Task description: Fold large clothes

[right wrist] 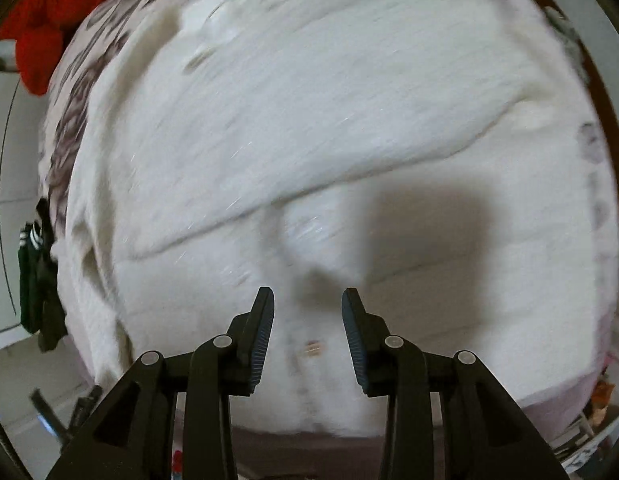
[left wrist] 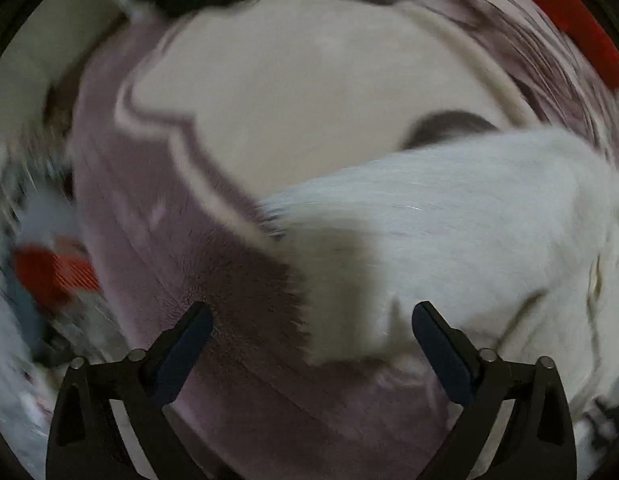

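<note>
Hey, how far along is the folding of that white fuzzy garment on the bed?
Partly done: the white fuzzy garment lies spread on the mauve blanket with a layer already folded across it. Nothing is in hand; the left gripper and right gripper are both open and empty. Further folds look left, and red clothing waits.

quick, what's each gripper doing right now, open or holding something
Left gripper: open wide, holding nothing, above the purple blanket beside the white garment.
Right gripper: partly open, holding nothing, over the white garment.
</note>
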A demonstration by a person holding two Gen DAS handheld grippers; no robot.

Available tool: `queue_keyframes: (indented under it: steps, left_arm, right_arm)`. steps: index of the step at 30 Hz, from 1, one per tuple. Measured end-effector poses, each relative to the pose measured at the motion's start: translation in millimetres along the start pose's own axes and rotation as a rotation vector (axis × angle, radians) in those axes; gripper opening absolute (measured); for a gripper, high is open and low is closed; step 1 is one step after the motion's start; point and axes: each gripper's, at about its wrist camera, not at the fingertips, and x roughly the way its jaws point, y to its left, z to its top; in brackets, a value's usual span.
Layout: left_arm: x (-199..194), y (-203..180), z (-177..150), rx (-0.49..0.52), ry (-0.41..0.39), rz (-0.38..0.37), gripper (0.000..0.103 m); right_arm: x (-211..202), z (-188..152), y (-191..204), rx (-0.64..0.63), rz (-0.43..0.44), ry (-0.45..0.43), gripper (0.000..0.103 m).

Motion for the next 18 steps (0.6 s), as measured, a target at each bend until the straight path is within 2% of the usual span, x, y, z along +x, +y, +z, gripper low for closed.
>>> queue_keyframes:
  steps: [1, 2, 4, 6, 7, 8, 9, 14, 18]
  left_arm:
    - [7.9, 9.4, 1.8, -0.033, 0.018, -0.06, 0.095]
    - [15.5, 17.6, 3.7, -0.07, 0.033, -0.12, 0.088]
    - [29.2, 27.6, 9.1, -0.13, 0.049, -0.262, 0.085]
    - [36.1, 28.8, 13.9, -0.156, 0.018, -0.368, 0.071]
    - [37.5, 25.9, 16.1, -0.146, 0.002, -0.401, 0.05]
    - [38.2, 19.8, 19.4, -0.114, -0.011, -0.417, 0.018]
    - [38.0, 16.7, 25.1, -0.087, -0.016, -0.444, 0.004]
    - [4.6, 18.4, 62.4, -0.018, -0.134, -0.512, 0.005]
    - [1.2, 40.6, 127.3, -0.027, -0.204, -0.514, 0.005]
  right_arm:
    - [7.2, -5.8, 11.1, -0.01, -0.006, 0.001, 0.037]
    - [13.2, -10.8, 21.1, -0.018, -0.016, 0.0, 0.037]
    - [20.6, -18.6, 34.5, -0.034, -0.038, -0.001, 0.037]
    - [31.6, -28.0, 48.4, -0.048, -0.07, 0.009, 0.037]
    - [35.1, -31.3, 52.0, -0.053, -0.078, 0.012, 0.037]
    - [38.7, -34.8, 56.3, -0.058, -0.088, 0.016, 0.037]
    - [42.3, -38.2, 61.0, -0.062, -0.1, 0.02, 0.037]
    - [46.2, -46.5, 81.2, -0.072, -0.132, 0.008, 0.037]
    - [44.4, -46.1, 100.9, -0.067, -0.129, -0.03, 0.037]
